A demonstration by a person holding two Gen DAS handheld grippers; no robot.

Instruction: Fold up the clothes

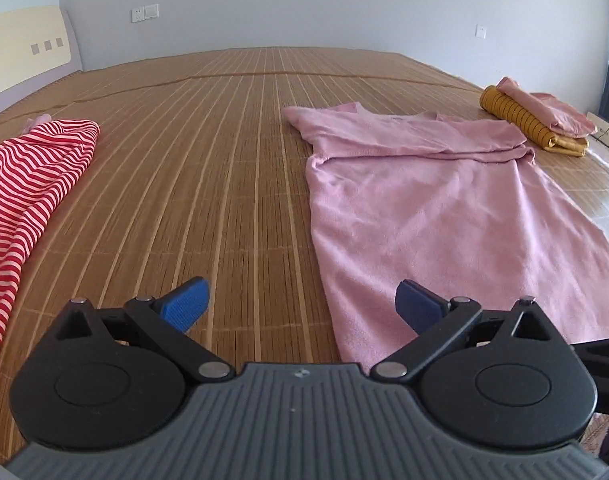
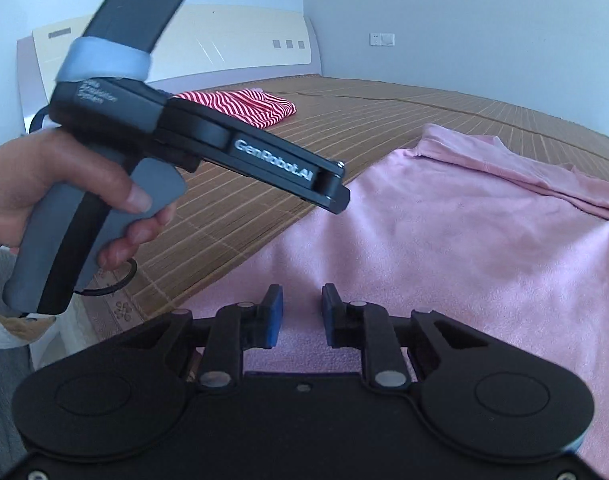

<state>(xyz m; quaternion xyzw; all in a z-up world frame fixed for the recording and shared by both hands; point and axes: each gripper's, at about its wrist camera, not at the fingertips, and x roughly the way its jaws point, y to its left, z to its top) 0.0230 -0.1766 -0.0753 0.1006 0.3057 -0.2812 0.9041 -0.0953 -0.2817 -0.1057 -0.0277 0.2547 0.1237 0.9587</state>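
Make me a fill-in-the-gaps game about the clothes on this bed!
1. The spread-out shirt is coloured ____.
2. The red garment has a pattern of ____.
3. The folded pile has a pink piece lying on a ____ one.
4. The left gripper has its jaws ____.

Missing words: pink; stripes; yellow; open

My left black 2-finger gripper with blue ribbed pads sits with its jaws spread wide, holding nothing. My left hand wraps its grey handle. My right black gripper with blue pads has its jaws narrowly parted, also holding nothing.
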